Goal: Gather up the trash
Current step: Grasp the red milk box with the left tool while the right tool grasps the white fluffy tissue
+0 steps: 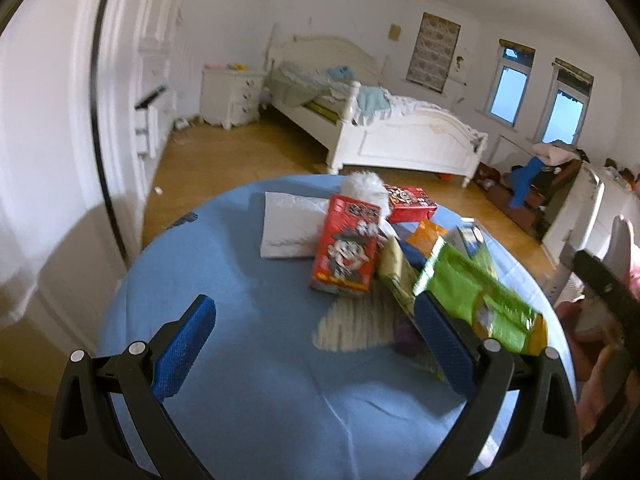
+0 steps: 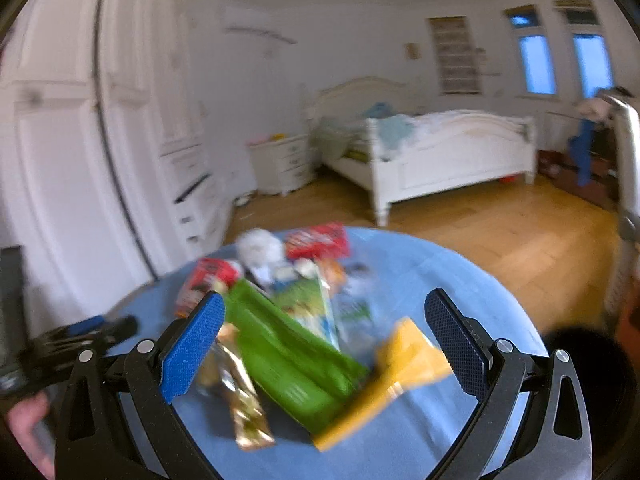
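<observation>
Both claws gape wide, holding nothing. Left gripper (image 1: 316, 328) hangs over blue table (image 1: 224, 264), w/ red box (image 1: 346, 248) ahead. Right gripper (image 2: 324, 320) hangs above green wrapper (image 2: 288, 356) & yellow packet (image 2: 396, 376), blurred.

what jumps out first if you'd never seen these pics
A heap of bright packaging on the round blue table: a green and yellow snack bag nearest, a red cartoon box upright behind it. Both grippers, left and right, hang open above; a white bed stands beyond.
</observation>
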Action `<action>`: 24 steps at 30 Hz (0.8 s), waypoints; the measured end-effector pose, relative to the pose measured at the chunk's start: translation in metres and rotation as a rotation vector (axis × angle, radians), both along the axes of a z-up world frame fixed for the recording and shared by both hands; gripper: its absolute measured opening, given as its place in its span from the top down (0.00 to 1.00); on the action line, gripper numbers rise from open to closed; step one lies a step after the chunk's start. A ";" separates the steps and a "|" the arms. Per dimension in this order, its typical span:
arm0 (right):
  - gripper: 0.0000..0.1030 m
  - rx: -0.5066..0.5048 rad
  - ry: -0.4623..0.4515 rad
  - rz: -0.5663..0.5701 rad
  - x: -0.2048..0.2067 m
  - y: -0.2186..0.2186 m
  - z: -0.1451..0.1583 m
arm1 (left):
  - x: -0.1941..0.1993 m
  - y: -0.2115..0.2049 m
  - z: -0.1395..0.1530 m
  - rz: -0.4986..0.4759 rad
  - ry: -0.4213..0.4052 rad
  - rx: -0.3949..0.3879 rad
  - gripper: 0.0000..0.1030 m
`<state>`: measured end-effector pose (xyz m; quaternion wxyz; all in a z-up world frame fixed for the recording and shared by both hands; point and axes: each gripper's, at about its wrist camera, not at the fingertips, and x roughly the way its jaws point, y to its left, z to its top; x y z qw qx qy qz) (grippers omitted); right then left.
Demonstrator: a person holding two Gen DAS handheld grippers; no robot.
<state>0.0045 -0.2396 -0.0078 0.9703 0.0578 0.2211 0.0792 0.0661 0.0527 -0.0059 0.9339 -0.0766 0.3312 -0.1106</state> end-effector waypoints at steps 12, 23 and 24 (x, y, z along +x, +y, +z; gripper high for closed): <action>0.04 -0.148 0.490 0.147 0.219 0.027 0.011 | 0.087 -0.032 -0.002 -0.141 0.115 0.098 0.19; 0.04 -0.281 0.489 0.401 0.263 0.097 -0.012 | 0.115 -0.052 -0.022 -0.150 0.146 0.149 0.27; 0.04 -0.299 0.489 0.441 0.261 0.111 -0.015 | 0.118 -0.052 -0.023 -0.159 0.152 0.133 0.32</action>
